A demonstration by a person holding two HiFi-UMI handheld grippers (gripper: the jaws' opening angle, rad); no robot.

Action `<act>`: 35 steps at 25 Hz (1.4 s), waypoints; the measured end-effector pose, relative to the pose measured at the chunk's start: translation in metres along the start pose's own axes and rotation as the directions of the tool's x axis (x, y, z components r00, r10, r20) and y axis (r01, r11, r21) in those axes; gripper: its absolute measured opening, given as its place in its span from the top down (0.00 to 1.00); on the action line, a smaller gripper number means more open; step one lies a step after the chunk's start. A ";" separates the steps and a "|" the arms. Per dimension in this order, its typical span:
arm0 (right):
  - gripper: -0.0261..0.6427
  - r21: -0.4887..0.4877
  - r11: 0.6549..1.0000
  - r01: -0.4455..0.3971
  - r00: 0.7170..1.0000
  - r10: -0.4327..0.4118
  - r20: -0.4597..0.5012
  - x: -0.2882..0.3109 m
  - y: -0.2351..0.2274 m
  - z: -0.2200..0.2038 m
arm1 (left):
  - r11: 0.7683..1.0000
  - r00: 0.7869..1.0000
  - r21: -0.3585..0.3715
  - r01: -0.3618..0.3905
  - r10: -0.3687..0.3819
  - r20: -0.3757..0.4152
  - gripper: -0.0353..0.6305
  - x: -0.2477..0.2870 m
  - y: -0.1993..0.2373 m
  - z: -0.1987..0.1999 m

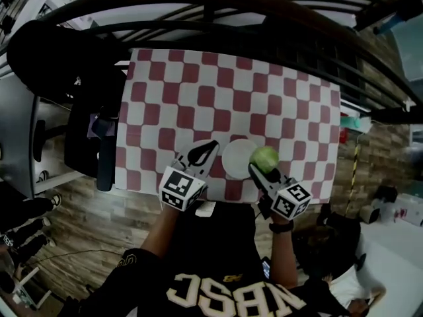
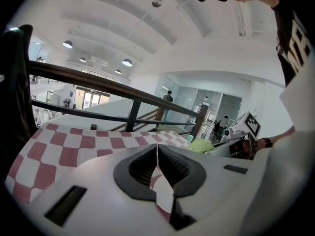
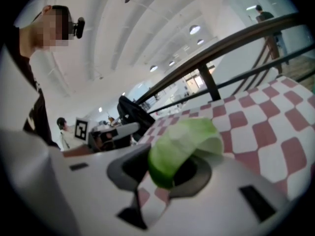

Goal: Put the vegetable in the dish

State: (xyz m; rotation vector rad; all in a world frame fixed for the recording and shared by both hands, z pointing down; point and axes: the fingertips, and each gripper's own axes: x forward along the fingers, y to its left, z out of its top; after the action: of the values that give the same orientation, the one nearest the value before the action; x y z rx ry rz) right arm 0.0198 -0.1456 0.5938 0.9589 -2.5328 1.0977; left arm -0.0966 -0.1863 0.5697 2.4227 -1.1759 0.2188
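Note:
A light-green leafy vegetable (image 1: 266, 157) sits between the jaws of my right gripper (image 1: 263, 167), which is shut on it just right of the white dish (image 1: 238, 158). In the right gripper view the vegetable (image 3: 184, 149) fills the gap between the jaws, held above the checked cloth. My left gripper (image 1: 206, 152) hovers at the dish's left edge, shut and empty. In the left gripper view its jaws (image 2: 158, 173) meet with nothing between them, and the vegetable (image 2: 203, 145) shows to the right.
The table wears a red-and-white checked cloth (image 1: 231, 104). A dark curved railing (image 1: 218, 18) runs along its far side, and a black chair (image 1: 86, 131) stands at its left. A wooden floor lies beyond the right edge.

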 end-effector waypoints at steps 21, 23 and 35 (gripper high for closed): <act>0.78 0.120 0.989 -0.088 0.995 0.092 -0.026 0.020 -0.003 -0.027 | 0.993 0.989 -0.002 0.121 -0.120 -0.090 0.90 0.019 -0.005 -0.027; 0.78 0.119 0.989 -0.091 0.995 0.094 -0.023 0.020 -0.004 -0.027 | 0.992 0.988 0.000 0.124 -0.123 -0.094 0.90 0.018 -0.006 -0.029; 0.78 0.162 0.979 -0.120 0.992 0.123 -0.005 0.018 -0.001 -0.032 | 0.990 0.984 -0.013 0.142 -0.143 -0.110 0.90 0.018 -0.015 -0.037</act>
State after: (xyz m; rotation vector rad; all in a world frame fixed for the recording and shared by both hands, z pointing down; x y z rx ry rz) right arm 0.0051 -0.1320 0.6246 0.8378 -2.5512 1.3577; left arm -0.0720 -0.1742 0.6043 2.4444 -0.9500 0.3007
